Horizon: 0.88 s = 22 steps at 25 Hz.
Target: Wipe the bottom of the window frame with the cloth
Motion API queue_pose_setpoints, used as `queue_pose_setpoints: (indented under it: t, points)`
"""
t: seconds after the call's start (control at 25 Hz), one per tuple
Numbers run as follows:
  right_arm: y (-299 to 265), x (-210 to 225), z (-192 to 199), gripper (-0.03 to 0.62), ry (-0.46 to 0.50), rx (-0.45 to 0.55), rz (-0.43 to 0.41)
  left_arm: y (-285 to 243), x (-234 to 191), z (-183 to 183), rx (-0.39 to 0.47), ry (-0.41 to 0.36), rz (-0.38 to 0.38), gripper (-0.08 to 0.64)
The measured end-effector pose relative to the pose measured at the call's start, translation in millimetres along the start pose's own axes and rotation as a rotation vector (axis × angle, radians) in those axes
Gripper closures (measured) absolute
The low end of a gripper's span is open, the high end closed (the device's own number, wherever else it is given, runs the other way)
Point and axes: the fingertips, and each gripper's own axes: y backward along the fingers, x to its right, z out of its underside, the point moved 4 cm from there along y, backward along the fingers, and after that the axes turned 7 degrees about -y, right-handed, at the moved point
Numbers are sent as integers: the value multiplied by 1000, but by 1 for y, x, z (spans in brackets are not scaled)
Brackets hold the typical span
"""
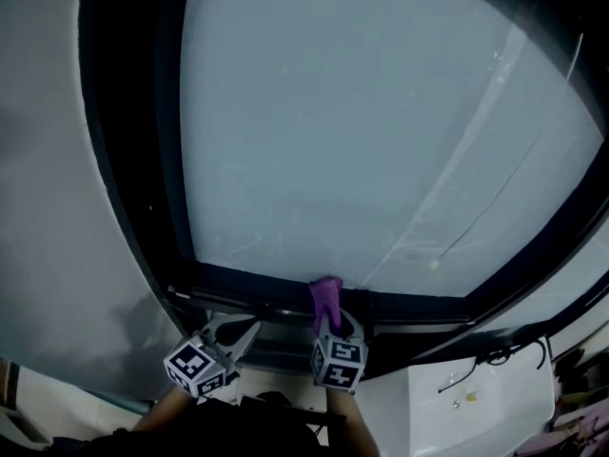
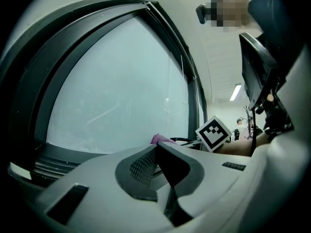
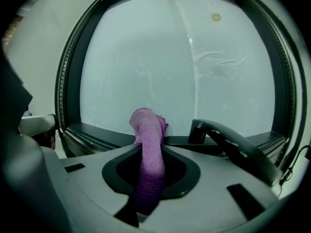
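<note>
Purple terry cloth [image 3: 148, 152], bunched into a soft roll, is clamped lengthwise in the right gripper [image 3: 150, 178]. Its rounded nose pokes out past the fingertips, and the jaws are squeezed narrow on the fabric. It's light, limp stuff that grips well and has nothing in it to break. I'd judge the hold is best kept low on the bundle like this, with a short padded end leading. A longer end would likely flop and let hard jaw meet the frame.

From the head view, that nose [image 1: 325, 296] sits on the dark bottom rail of the window frame [image 1: 252, 282], seemingly touching right where the frosted glass pane [image 1: 362, 141] begins. A dark lever handle [image 3: 228, 140] lies just right of the cloth, something to steer around.

The left gripper [image 1: 238, 331] hangs beside the right one, lower on the frame. Its tips are drawn together with nothing between them.
</note>
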Motion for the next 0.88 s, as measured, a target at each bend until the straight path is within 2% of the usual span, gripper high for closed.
queue_pose_setpoints:
  t: [0.08,0.36,0.44,0.88]
  points:
    - [2,1,1,514,-87,20,-28,-4,5,1,3,7,-6,557]
    - [0,16,8,514,-544,33,-219,-24,18,4,-15,6,-6,557]
    - [1,20,6,514,-650,30,-264,-29,21,4,-16,3,-2,557]
    - [16,39,16,514,-738,54,-288,-55,35,9,-54,5,53,557]
